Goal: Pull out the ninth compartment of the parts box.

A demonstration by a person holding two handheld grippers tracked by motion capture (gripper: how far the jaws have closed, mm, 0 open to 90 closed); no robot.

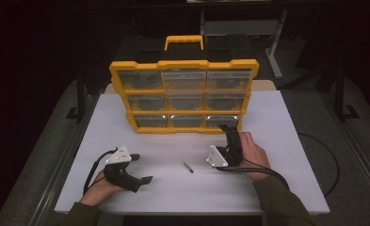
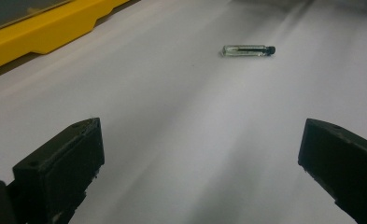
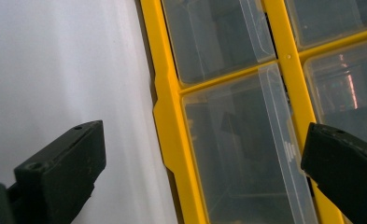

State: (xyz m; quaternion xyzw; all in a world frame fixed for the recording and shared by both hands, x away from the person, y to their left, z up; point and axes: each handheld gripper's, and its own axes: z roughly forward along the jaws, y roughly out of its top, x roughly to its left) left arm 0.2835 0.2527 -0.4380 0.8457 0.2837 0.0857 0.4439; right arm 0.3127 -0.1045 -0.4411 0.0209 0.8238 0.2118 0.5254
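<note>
A: What are you worrying about here?

B: The small clear glass vial with a black cap. It is lying flat on the white tabletop, roughly between the two hands, at about 3 o'clock from the left gripper and about 8 o'clock from the right gripper. A round thing lying like that is likely to be rolling away if a jaw nudges it instead of closing squarely across it.

A: And the tongs themselves?

B: Both are standing wide open and holding nothing. In the left gripper view the vial is sitting well ahead of the jaws, at about 1 o'clock, so the aim is looking off-centre to me. Glass pinched too hard, or by the cap alone, could be slipping out or cracking.

A: What is the right one doing?

B: It is pointing at the yellow plastic organiser case with clear drawers, close to the bottom right drawer. The case is standing upright at 12 o'clock on the table; a pull on a drawer could be dragging or tipping it, since nothing is bracing it.

A: Anything in the drawers?

B: Nine clear compartments in three rows. In the right gripper view the drawer fronts are reflecting too much; I cannot tell what, if anything, is lying inside.
</note>
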